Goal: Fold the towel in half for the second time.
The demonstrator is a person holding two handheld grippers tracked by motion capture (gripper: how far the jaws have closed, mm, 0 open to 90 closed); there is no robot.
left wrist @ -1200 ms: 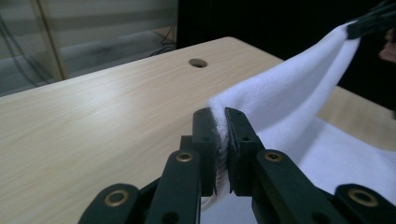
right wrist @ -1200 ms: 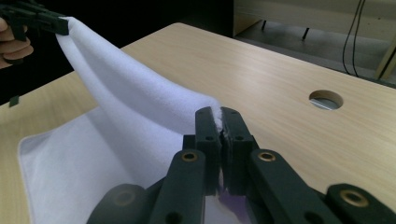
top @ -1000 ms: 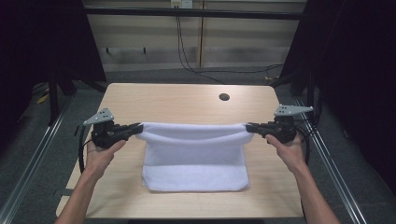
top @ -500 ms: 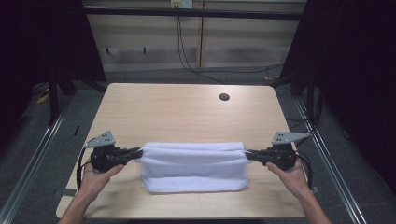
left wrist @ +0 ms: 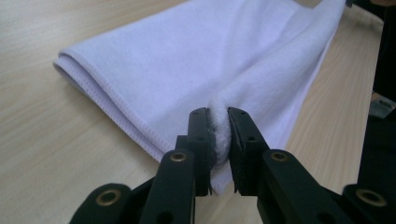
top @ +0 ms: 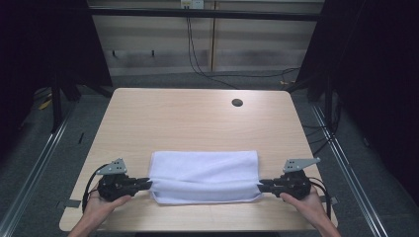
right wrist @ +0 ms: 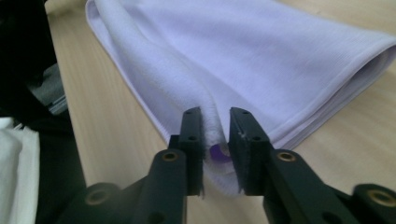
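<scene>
High view: white towel [top: 204, 177] folded over and laid flat near the table's [top: 188, 123] front edge, left gripper [top: 146, 183] and right gripper [top: 261, 186] at its two near corners, bare wood beyond. Left gripper view: jaws just easing apart, cloth [left wrist: 219, 130] between, barely pinched. Right gripper view: jaws just opened, hem [right wrist: 215, 140] loose in the gap; only withdrawal left, probably.
</scene>
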